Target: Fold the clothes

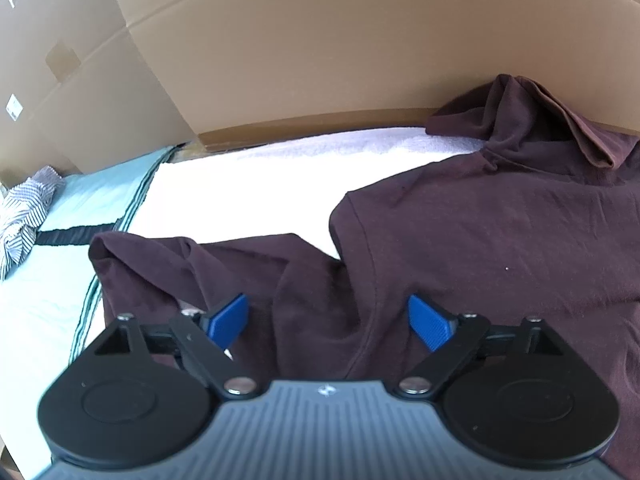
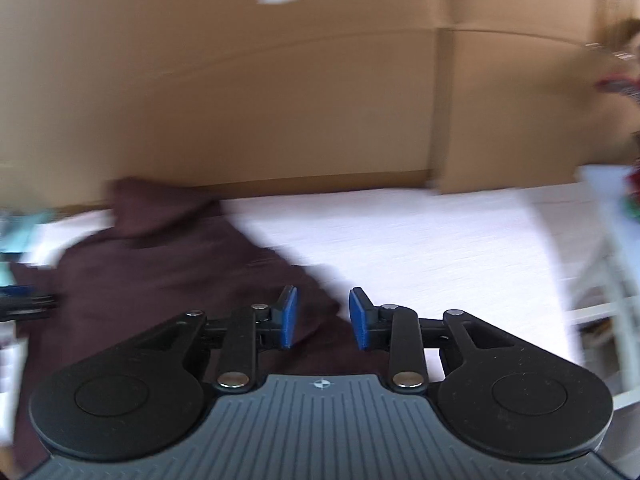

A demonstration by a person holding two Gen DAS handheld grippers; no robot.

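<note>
Maroon shirt [image 1: 480, 240] w/ white towel [image 1: 248, 188] beyond

A matt maroon cotton-like garment [image 1: 480, 240] lies on fluffy white towelling [image 1: 280, 184] before plain brown cardboard [image 1: 320, 60].

A white towel-covered bed [image 1: 256, 184] carries a maroon shirt [image 1: 500, 240] and a striped garment [image 1: 24, 216].

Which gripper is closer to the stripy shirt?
Left. The striped shirt lies off to the left gripper's left side; the right gripper hangs over the maroon shirt's other edge, farther away.
</note>
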